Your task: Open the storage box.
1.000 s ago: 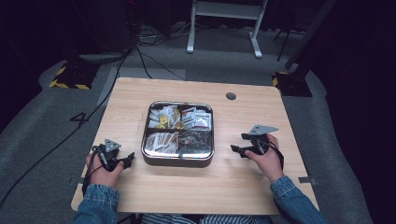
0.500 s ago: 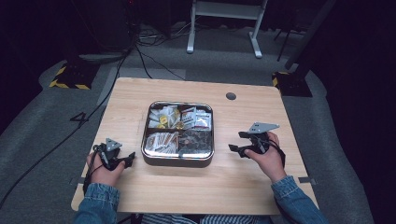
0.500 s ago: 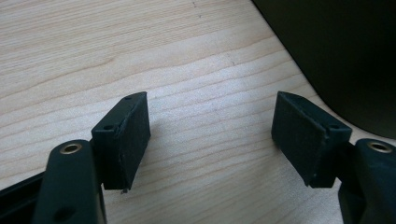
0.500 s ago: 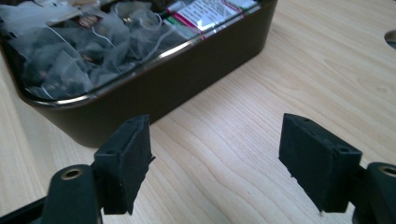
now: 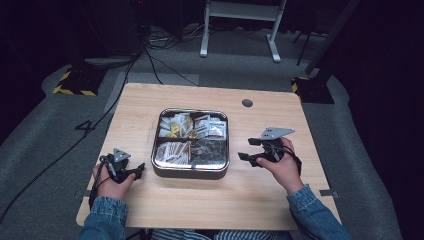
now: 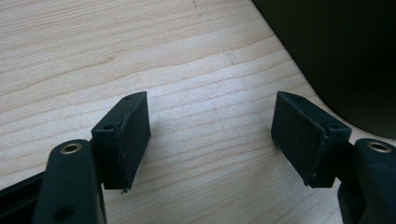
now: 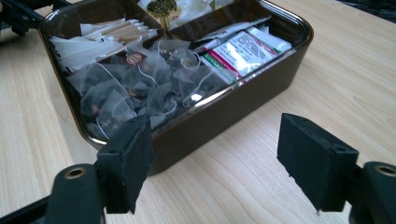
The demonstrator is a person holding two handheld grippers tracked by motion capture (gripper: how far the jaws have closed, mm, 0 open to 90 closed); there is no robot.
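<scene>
A square dark tray [image 5: 190, 172] with a shiny rim sits mid-table, split into four compartments. One holds mesh tea bags [image 7: 140, 88], another red-and-green sachets [image 7: 243, 49], and the rest hold white packets and sticks. My left gripper [image 5: 139, 170] rests on the wood just left of the tray, open and empty; in the left gripper view [image 6: 212, 135] the tray's dark wall [image 6: 345, 56] is at the upper right. My right gripper [image 5: 247, 149] hovers right of the tray, open and empty. In the right gripper view [image 7: 215, 161] it faces the tray's near wall [image 7: 224, 107].
The wooden table [image 5: 210, 205] has bare wood around the tray. A round cable hole [image 5: 247, 103] lies at the back right. Beyond the far edge, cables [image 5: 150, 55] and a white stand's feet [image 5: 240, 30] are on the grey floor.
My right gripper has lifted a little off the table beside the tray. The left gripper and the tray have stayed put.
</scene>
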